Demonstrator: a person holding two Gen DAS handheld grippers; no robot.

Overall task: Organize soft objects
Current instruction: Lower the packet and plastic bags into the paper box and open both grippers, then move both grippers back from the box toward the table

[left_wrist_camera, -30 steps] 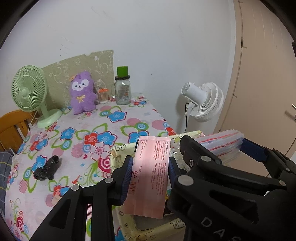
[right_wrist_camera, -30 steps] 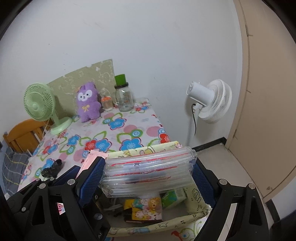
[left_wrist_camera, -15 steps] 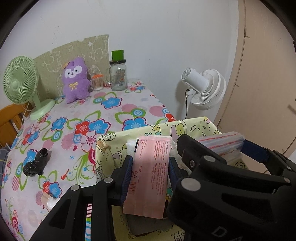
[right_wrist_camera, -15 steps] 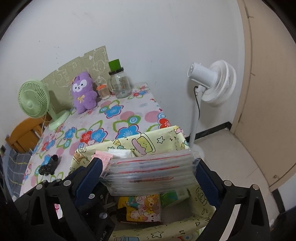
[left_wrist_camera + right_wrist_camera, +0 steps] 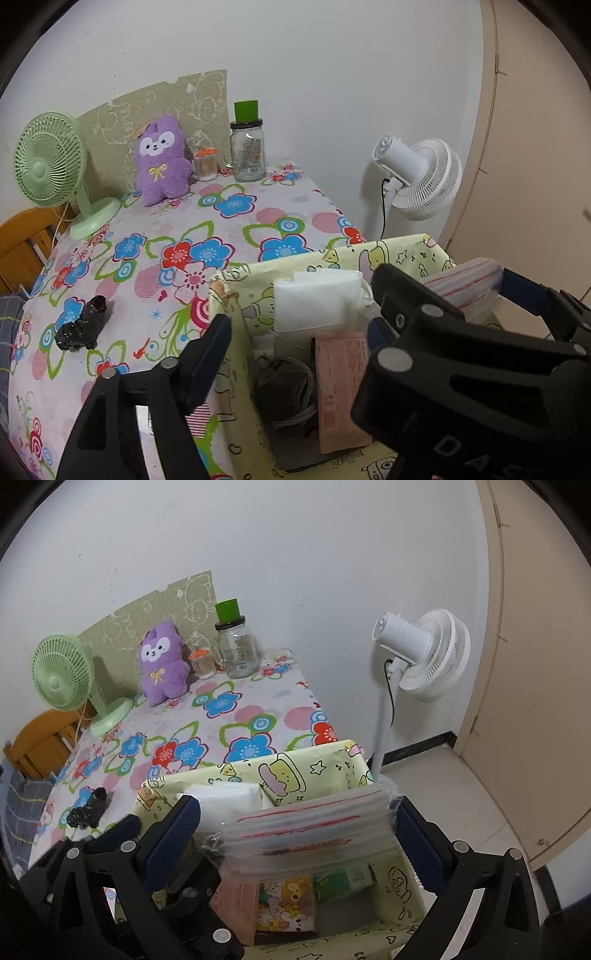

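A stack of clear zip bags (image 5: pixel 314 834) with red seal lines is clamped between the pads of the right gripper (image 5: pixel 295 834), held by its two short ends above the yellow cartoon-print fabric bin (image 5: pixel 317 764). The stack is judged light, limp and slippery; it bows slightly between the pads, so a hold across the full bundle, not on a single sheet, seems needed, and a sheet could slide out if the squeeze is eased in the air. The left gripper (image 5: pixel 295 354) stands wide open over the bin with nothing between its jaws; the pink paper packet (image 5: pixel 341 387) lies upright inside the bin, leaning beside a dark drawstring pouch (image 5: pixel 284 387) and below a white tissue pack (image 5: pixel 317 306). The bin walls are soft and are expected to give if knocked. Free room inside is seen toward the right wall, above a cartoon packet (image 5: pixel 288 901) and a green packet (image 5: pixel 343 882). The bin sits at the corner of the flowered tablecloth (image 5: pixel 177 236), near the table edge; the white floor fan (image 5: pixel 424 657) stands just beyond, well apart.
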